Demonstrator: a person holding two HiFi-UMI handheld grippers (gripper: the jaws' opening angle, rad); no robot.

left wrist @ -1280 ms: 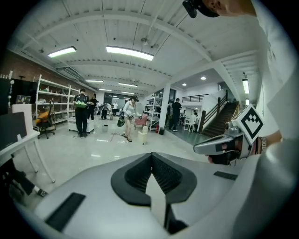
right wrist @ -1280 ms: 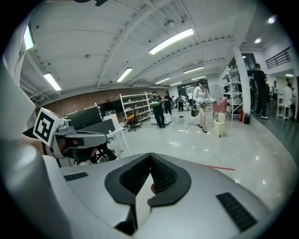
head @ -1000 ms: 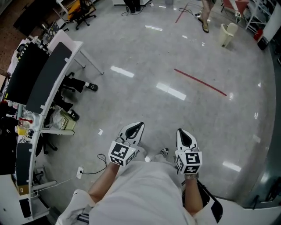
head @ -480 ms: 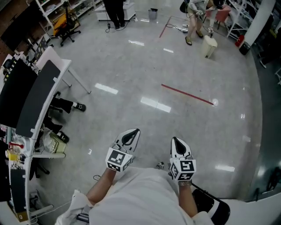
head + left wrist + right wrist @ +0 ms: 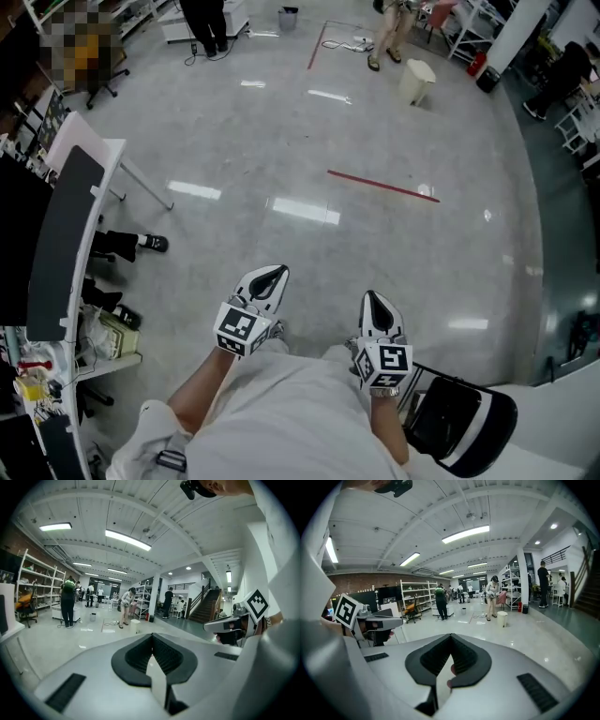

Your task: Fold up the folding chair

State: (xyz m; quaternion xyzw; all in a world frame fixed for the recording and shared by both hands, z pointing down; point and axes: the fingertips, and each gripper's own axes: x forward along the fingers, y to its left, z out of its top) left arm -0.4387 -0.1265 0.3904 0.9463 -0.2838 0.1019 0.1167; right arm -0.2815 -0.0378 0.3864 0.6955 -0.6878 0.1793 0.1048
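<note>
What looks to be the folding chair (image 5: 459, 424), a black seat with a white rim, sits low at the person's right, just behind the right gripper (image 5: 372, 300) and farther from the left gripper (image 5: 271, 276). Both tongs are clenched on nothing, held out over the glossy grey floor (image 5: 281, 131). The floor carries a red tape line (image 5: 382, 185), and a white desk (image 5: 94, 150) stands at the left.

I can't read any words or numbers anywhere. The marker cube (image 5: 238, 328) on my left gripper (image 5: 272, 275) has only black and white squares, not letters. My right gripper (image 5: 371, 298) has the same. Anything on the far shelves (image 5: 417, 597) is too small to read.
</note>
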